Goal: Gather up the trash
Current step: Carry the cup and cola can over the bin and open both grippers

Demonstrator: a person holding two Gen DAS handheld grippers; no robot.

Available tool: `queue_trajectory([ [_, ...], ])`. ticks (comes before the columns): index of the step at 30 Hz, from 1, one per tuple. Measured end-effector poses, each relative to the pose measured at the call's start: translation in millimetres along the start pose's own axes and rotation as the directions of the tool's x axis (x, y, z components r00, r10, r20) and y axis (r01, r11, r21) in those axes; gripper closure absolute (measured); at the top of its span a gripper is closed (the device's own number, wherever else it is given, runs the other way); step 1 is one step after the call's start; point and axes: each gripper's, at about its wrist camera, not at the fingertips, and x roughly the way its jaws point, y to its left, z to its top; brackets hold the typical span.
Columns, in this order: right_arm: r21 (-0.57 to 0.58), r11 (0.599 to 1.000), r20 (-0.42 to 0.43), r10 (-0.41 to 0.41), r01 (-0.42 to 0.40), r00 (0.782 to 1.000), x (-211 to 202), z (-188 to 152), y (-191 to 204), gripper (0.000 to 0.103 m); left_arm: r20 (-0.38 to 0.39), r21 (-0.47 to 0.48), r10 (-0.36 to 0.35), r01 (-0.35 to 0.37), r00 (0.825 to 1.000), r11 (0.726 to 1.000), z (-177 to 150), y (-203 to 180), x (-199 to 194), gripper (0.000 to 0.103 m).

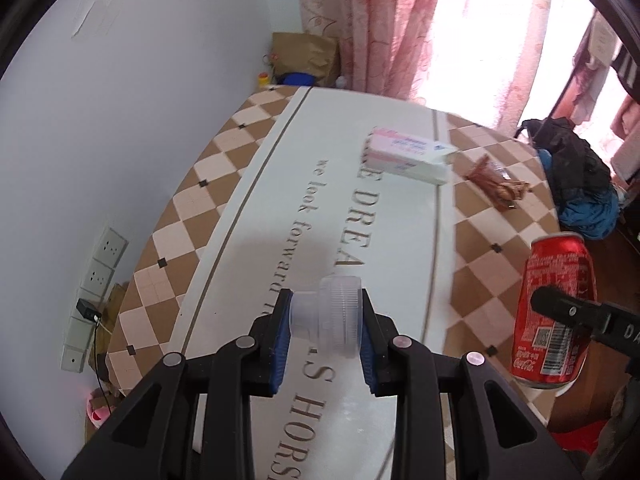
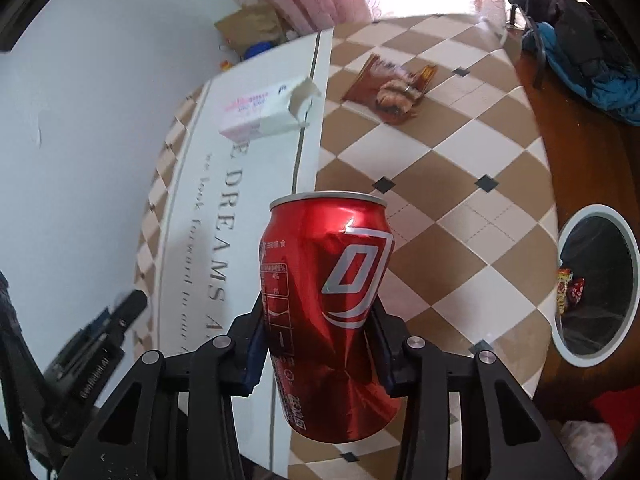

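- Broadly, I had the table [image 1: 224, 216] under both cameras, its cloth checked brown and cream with a white lettered band down the middle
- At the right edge of my right wrist view, below the table's rim, stood a white-rimmed bin [image 2: 596, 280] with a dark liner and some wrappers already in it
- My right gripper [image 2: 320, 332] was clamped on a dented red cola can [image 2: 332, 312], one pad on each side of its body, the can upright and lifted clear of the cloth; the left wrist view showed the same can [image 1: 556, 304] at its right edge
- A pink and white carton [image 1: 408, 156] lay on its side on the white band at the far end, one flap torn open
- Just beside it, on the checked part, lay a flattened brown snack wrapper [image 1: 496, 184]
- My left gripper [image 1: 326, 324] was closed on a small clear plastic cap [image 1: 340, 312], ribbed round its edge, pinched between the blue pads [image 1: 280, 336] above the lettering
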Motion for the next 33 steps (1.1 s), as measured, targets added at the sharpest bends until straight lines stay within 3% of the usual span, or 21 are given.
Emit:
queue_trajectory([
  [9, 0.062, 0.990, 0.163, 0.116, -0.128, 0.980, -80, -7, -16, 0.058, 0.076, 0.100, -0.119, 0.111, 0.990, 0.989, 14, -62, -58, 0.077],
  [16, 0.123, 0.980, 0.306, 0.112, -0.156, 0.946, -168, -20, -79, 0.059, 0.072, 0.240, -0.289, 0.265, 0.954, 0.934, 19, -172, -100, 0.077],
  [23, 0.265, 0.961, 0.358, -0.018, -0.083, 0.933, -229, -47, -189, 0.059, -0.067, 0.346, -0.415, 0.411, 0.907, 0.843, -2, -309, -86, 0.077],
  [28, 0.391, 0.919, 0.325, -0.089, -0.048, 0.942, -224, -64, -278, 0.059, -0.238, 0.368, -0.424, 0.486, 0.874, 0.793, -27, -394, -30, 0.077],
  [33, 0.492, 0.870, 0.255, -0.105, -0.036, 0.961, -190, -72, -359, 0.059, -0.387, 0.344, -0.394, 0.527, 0.833, 0.777, -39, -447, 32, 0.077],
])
